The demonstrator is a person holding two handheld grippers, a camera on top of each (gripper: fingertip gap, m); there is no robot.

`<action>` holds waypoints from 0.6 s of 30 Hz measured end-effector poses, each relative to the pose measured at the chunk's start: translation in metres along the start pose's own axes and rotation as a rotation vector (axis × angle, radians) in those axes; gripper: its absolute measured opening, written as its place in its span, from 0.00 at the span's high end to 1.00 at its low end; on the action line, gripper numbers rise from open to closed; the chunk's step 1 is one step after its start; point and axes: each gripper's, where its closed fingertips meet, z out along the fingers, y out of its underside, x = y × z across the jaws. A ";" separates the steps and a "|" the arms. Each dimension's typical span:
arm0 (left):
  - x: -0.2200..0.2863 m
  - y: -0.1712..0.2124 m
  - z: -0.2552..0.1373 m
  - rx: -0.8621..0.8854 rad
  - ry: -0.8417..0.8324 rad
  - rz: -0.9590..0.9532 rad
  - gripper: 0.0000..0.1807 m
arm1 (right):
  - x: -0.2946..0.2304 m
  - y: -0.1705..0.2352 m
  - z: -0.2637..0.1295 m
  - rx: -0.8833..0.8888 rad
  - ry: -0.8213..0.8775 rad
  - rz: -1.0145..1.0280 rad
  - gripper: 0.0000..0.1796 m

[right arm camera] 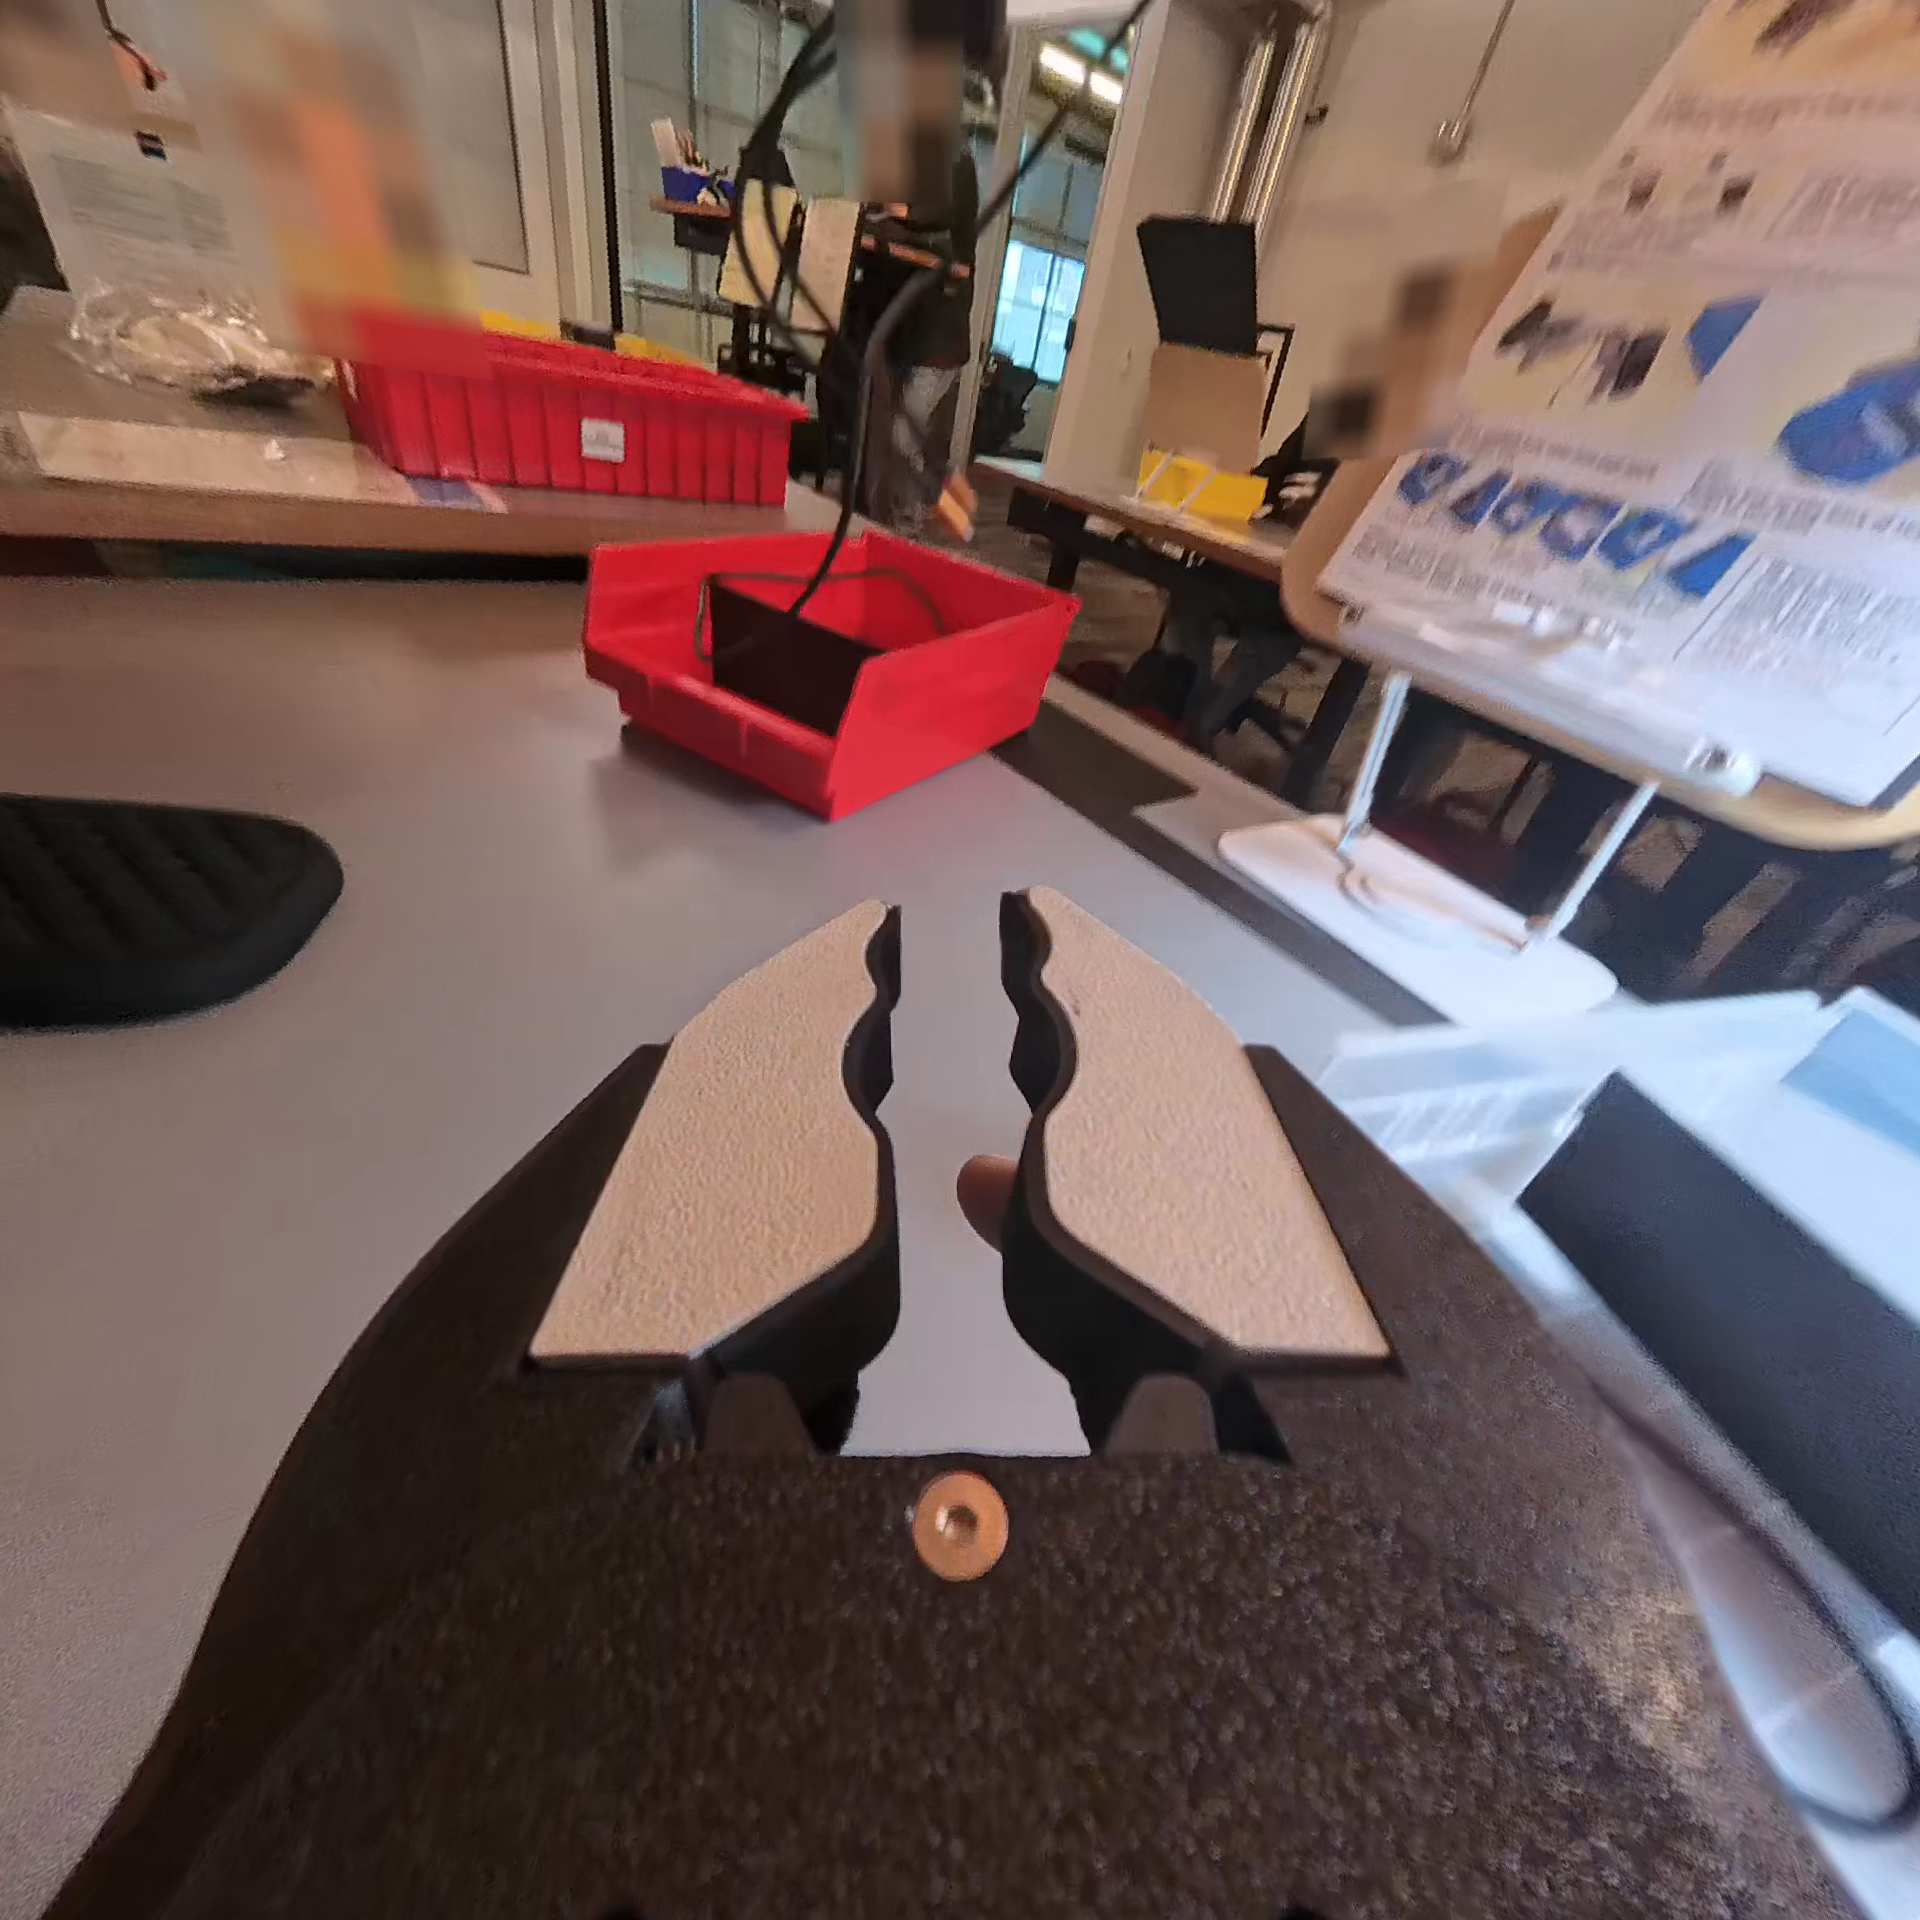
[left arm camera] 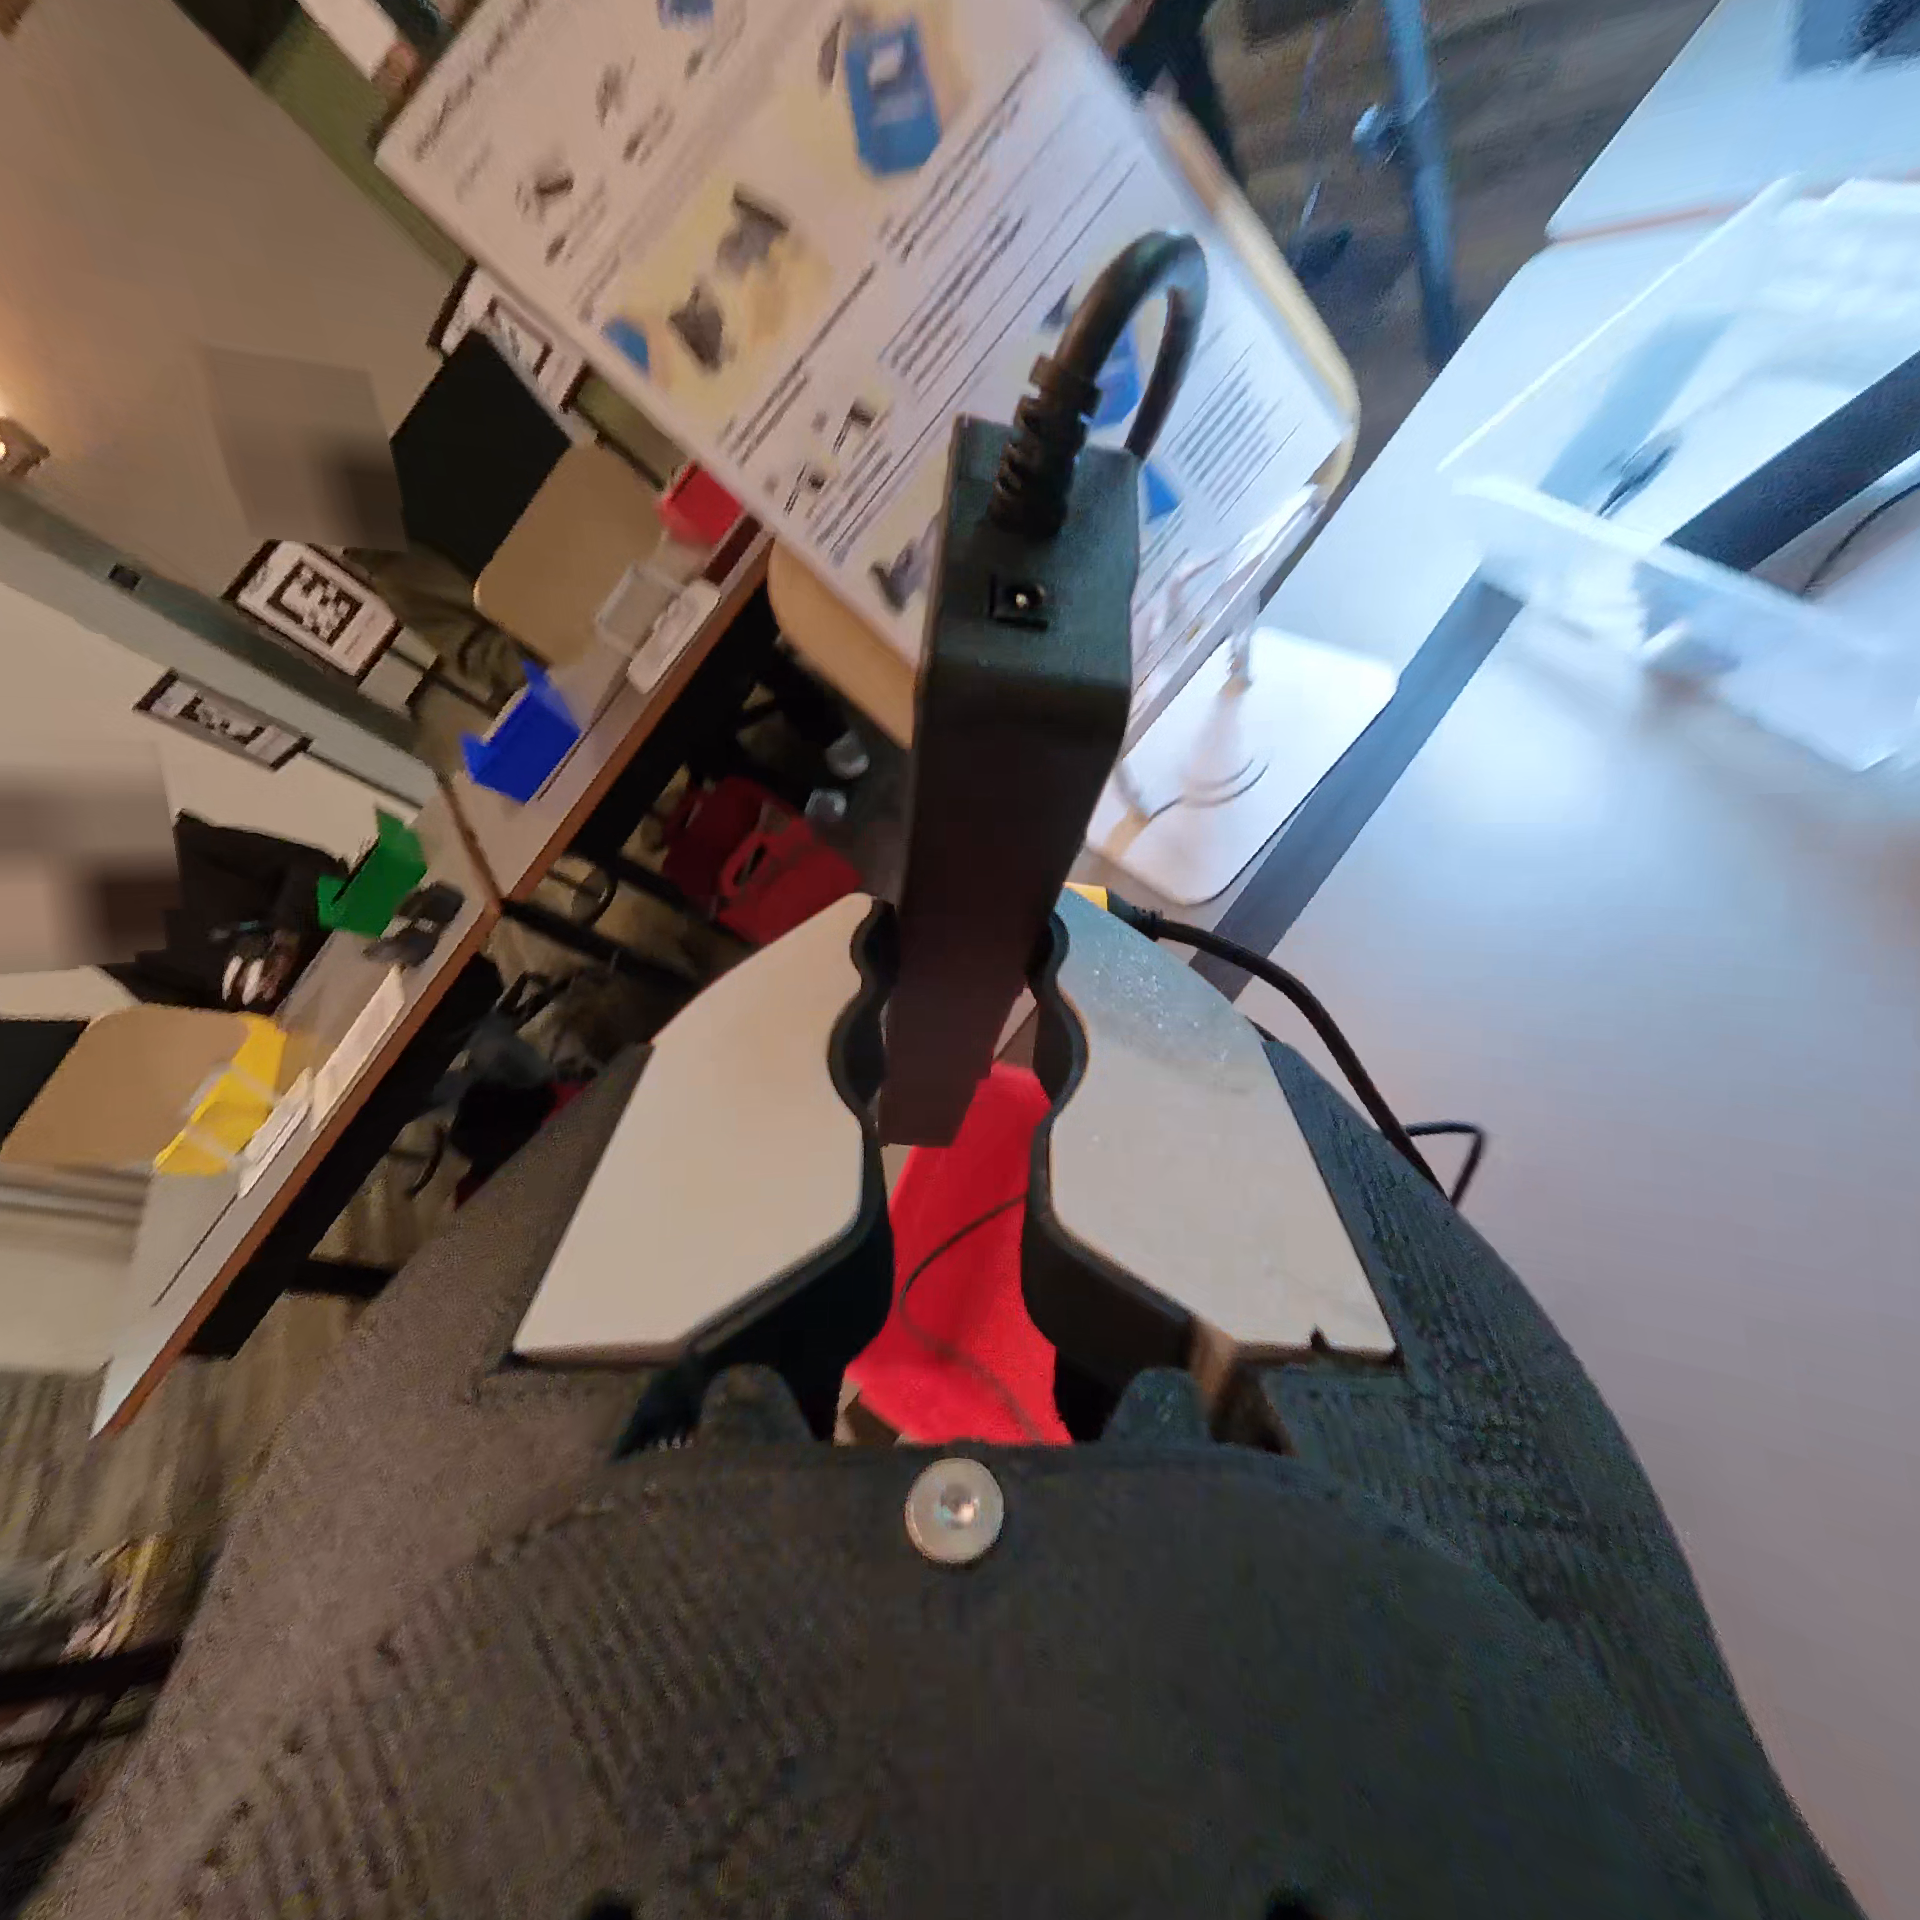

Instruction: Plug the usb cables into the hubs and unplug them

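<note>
My left gripper (left arm camera: 961, 935) is shut on a black USB hub (left arm camera: 1013, 727) and holds it raised, sticking out past the fingertips. The hub's thick black cable (left arm camera: 1132, 301) loops out of its far end. A red bin (left arm camera: 956, 1299) with a thin black wire shows below, between the fingers. My right gripper (right arm camera: 951, 914) is open with a narrow gap and empty, low over the grey table (right arm camera: 416, 935). Ahead of it stands a red bin (right arm camera: 935, 675) holding a black block (right arm camera: 779, 649), and a black cable (right arm camera: 862, 395) rises from the block.
A printed poster on a stand (right arm camera: 1662, 468) is at the right; it also shows in the left wrist view (left arm camera: 831, 260). A black textured object (right arm camera: 135, 904) lies at the left. A large red crate (right arm camera: 561, 426) sits on a far table. A thin black wire (left arm camera: 1340, 1039) trails over the table. Some 40 cm of space lies between my two pairs of fingers.
</note>
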 end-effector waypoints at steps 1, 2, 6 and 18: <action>0.014 -0.009 -0.002 0.036 0.014 -0.009 0.86 | 0.001 -0.017 0.005 0.017 0.007 -0.014 0.90; 0.030 -0.018 -0.002 0.072 0.037 -0.024 0.86 | 0.001 -0.035 0.011 0.033 0.009 -0.020 0.90; 0.106 -0.037 0.010 0.195 0.128 -0.090 0.86 | -0.002 -0.102 0.037 0.081 0.024 -0.018 0.87; 0.267 -0.024 0.069 0.331 0.286 -0.335 0.86 | 0.027 -0.057 0.091 -0.248 0.150 -0.206 0.91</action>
